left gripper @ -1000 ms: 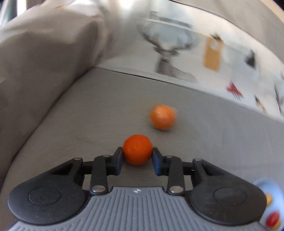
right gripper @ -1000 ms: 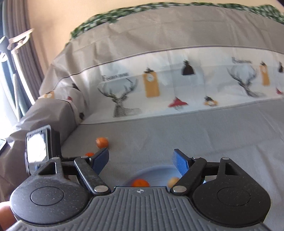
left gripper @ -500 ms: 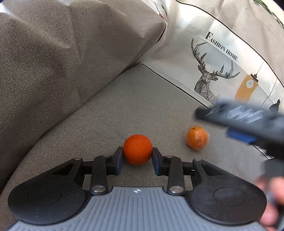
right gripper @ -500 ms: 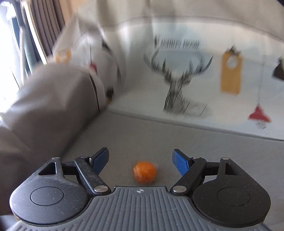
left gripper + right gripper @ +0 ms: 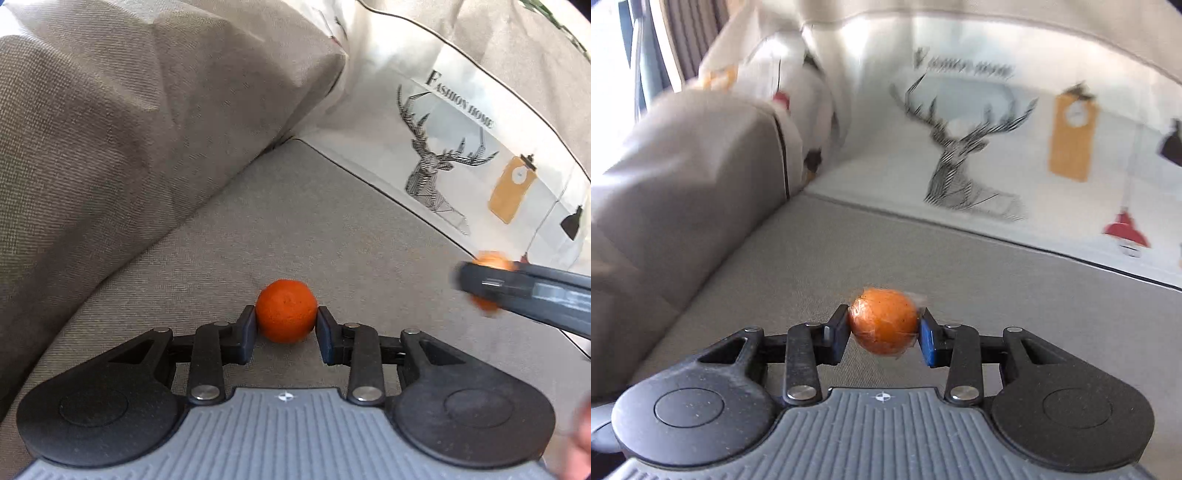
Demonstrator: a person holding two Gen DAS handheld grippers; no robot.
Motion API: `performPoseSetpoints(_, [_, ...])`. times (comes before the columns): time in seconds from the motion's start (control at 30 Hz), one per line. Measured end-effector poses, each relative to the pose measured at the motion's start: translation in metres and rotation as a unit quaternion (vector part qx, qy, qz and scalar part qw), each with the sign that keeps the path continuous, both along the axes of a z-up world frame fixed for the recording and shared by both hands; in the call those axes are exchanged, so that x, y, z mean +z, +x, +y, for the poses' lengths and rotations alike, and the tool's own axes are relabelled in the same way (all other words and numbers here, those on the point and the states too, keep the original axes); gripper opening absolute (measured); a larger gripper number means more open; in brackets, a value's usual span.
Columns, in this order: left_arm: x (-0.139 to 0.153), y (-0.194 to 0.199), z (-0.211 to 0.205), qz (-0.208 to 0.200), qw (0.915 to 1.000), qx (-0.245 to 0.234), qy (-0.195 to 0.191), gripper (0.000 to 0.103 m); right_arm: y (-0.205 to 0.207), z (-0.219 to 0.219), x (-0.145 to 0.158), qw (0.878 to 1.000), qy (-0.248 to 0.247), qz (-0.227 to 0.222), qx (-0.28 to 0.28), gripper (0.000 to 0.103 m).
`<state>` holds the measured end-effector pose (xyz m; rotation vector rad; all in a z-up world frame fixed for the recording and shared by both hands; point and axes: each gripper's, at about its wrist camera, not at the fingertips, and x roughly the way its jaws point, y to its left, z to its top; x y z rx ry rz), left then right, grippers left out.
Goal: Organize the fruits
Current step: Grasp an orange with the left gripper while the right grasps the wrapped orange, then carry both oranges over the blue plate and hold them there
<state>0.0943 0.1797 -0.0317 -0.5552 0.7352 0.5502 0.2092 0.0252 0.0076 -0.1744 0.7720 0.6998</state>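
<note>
Gripping one fruit per tongs, we observe.
Left tongs (image 5: 286, 334) clamp the orange (image 5: 286, 311); right tongs (image 5: 884, 334) are closing on the wrapped orange (image 5: 884, 320), centred between them.

Left gripper (image 5: 286, 334) angled downward, jaws clamped; right gripper (image 5: 883, 334) angled downward, jaws closing on fruit.

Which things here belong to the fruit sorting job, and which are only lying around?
Belonging to the job:
- bare orange, in the left claw
- wrapped orange, right claw closing on it

Only lying around:
- grey cushion
- deer-print fabric
- sofa seat
</note>
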Motion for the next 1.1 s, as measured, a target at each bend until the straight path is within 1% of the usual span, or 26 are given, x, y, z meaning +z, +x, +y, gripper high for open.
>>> performPoseSetpoints(0.13, [0.009, -0.004, -0.017, -0.011, 0.9989, -0.032, 0.033, 0.037, -0.028, -0.053, 0.031, 0.998, 0.041, -0.02, -0.04, 0.04])
performPoseSetpoints(0.23, [0.024, -0.01, -0.036, -0.016, 0.9961, -0.071, 0.051, 0.037, -0.056, -0.093, 0.053, 0.995, 0.066, -0.038, -0.066, 0.04])
performPoseSetpoints(0.3, [0.04, -0.019, -0.048, -0.027, 0.9932, -0.094, 0.062, 0.038, -0.076, -0.116, 0.066, 0.992, 0.084, -0.049, -0.078, 0.04])
performPoseSetpoints(0.37, [0.053, -0.031, -0.06, -0.036, 0.9895, -0.127, 0.059, 0.038, -0.098, -0.139, 0.077, 0.989, 0.098, -0.061, -0.089, 0.04])
performPoseSetpoints(0.5, [0.072, -0.065, -0.093, -0.049, 0.9805, -0.174, 0.077, 0.037, -0.143, -0.179, 0.086, 0.983, 0.123, -0.084, -0.107, 0.04])
performPoseSetpoints(0.57, [0.075, -0.084, -0.114, -0.052, 0.9755, -0.198, 0.081, 0.037, -0.163, -0.196, 0.085, 0.98, 0.133, -0.09, -0.115, 0.04])
performPoseSetpoints(0.73, [0.069, -0.121, -0.162, -0.061, 0.9556, -0.276, 0.082, 0.037, -0.205, -0.23, 0.063, 0.977, 0.139, -0.085, -0.14, 0.04])
performPoseSetpoints(0.83, [0.064, -0.14, -0.173, -0.07, 0.9483, -0.299, 0.079, 0.037, -0.218, -0.242, 0.044, 0.976, 0.136, -0.077, -0.154, 0.04])
performPoseSetpoints(0.9, [0.064, -0.148, -0.175, -0.087, 0.9421, -0.315, 0.073, 0.037, -0.221, -0.248, 0.038, 0.974, 0.14, -0.073, -0.161, 0.04])
performPoseSetpoints(0.93, [0.066, -0.147, -0.174, -0.098, 0.9397, -0.319, 0.076, 0.037, -0.22, -0.25, 0.036, 0.974, 0.139, -0.072, -0.161, 0.04])
performPoseSetpoints(1.0, [0.066, -0.147, -0.175, -0.106, 0.9378, -0.32, 0.085, 0.038, -0.219, -0.253, 0.032, 0.975, 0.127, -0.076, -0.164, 0.04])
performPoseSetpoints(1.1, [0.059, -0.143, -0.179, -0.092, 0.9397, -0.319, 0.082, 0.037, -0.214, -0.262, 0.026, 0.974, 0.125, -0.067, -0.177, 0.04])
